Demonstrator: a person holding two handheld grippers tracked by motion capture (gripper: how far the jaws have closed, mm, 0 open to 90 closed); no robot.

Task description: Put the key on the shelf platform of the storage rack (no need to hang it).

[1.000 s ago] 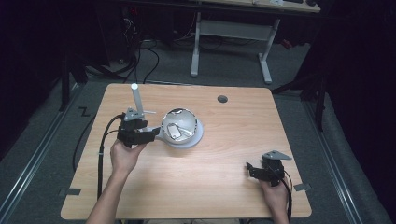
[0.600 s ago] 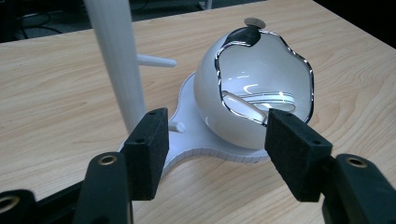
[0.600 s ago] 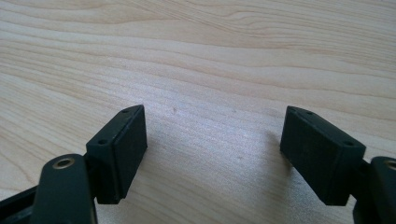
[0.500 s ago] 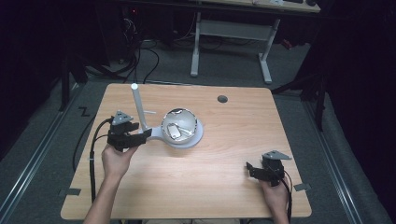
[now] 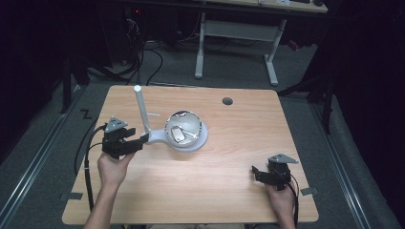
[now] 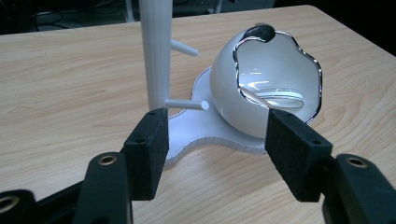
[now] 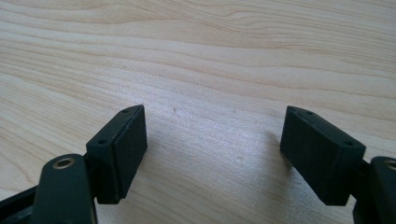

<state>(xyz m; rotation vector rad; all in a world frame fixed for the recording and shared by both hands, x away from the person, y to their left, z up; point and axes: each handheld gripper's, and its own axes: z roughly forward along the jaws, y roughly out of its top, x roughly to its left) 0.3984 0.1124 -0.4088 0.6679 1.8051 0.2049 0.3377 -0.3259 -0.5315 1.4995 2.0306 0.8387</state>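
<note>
Now left gripper (image 6: 212,149) wide open before white stand (image 6: 156,56), right gripper (image 7: 212,154) wide, empty

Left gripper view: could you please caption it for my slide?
Open left gripper faces a white stand with a white cup on its base.

Two black claws (image 5: 125,141) (image 5: 267,175), grey triangular top plates, square foam-like pads, brass-ringed screw holes, black cables.

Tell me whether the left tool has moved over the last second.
Yes. The left tool has pulled back from the white stand's pole, leftward and toward the person, and now hangs open at the stand's base.
</note>
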